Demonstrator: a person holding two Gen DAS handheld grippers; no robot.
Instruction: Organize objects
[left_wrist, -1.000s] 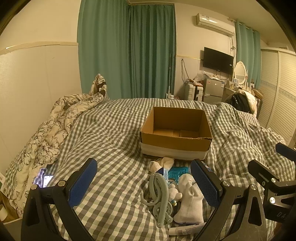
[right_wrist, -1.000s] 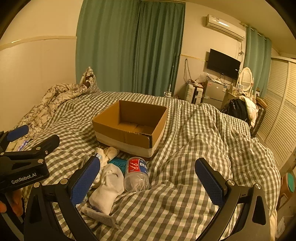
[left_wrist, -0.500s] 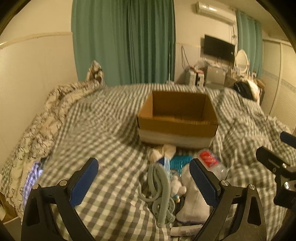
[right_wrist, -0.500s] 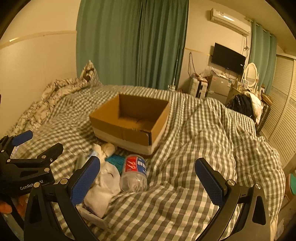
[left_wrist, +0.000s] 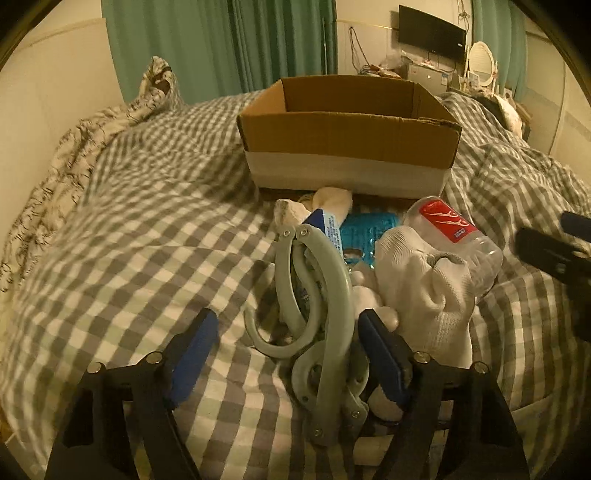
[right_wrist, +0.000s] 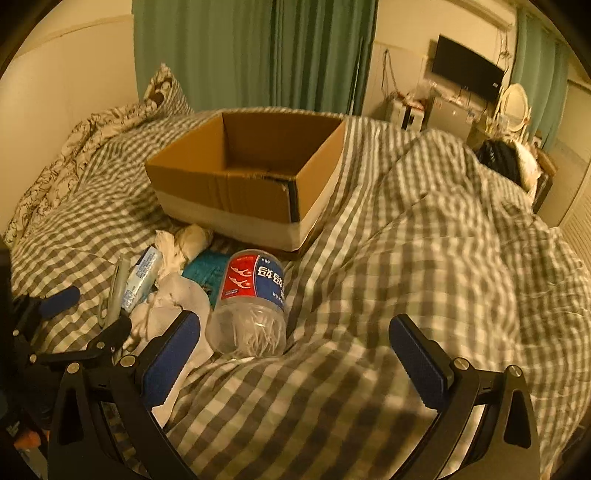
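An open cardboard box (left_wrist: 347, 129) (right_wrist: 255, 177) stands on the checked bed cover. In front of it lies a pile: a grey folding hanger (left_wrist: 317, 306), a white sock (left_wrist: 428, 284) (right_wrist: 173, 299), a clear plastic bottle with a red and blue label (left_wrist: 454, 232) (right_wrist: 253, 299), a teal item (left_wrist: 369, 225), a blue and white tube (left_wrist: 328, 225) (right_wrist: 144, 273) and a cream cloth (left_wrist: 328, 201). My left gripper (left_wrist: 288, 354) is open, its fingers on either side of the hanger's lower end. My right gripper (right_wrist: 295, 354) is open and empty, just right of the bottle.
A crumpled floral duvet (left_wrist: 74, 147) lies along the left wall. Green curtains (right_wrist: 251, 51) hang behind the bed. A dark bag (right_wrist: 502, 158), a TV (right_wrist: 467, 77) and a mirror stand at the far right. The cover is bunched into folds on the right (right_wrist: 461, 229).
Both grippers have moved forward and down toward the pile. The left one has come around the hanger and its fingers have narrowed. The box looks much nearer.
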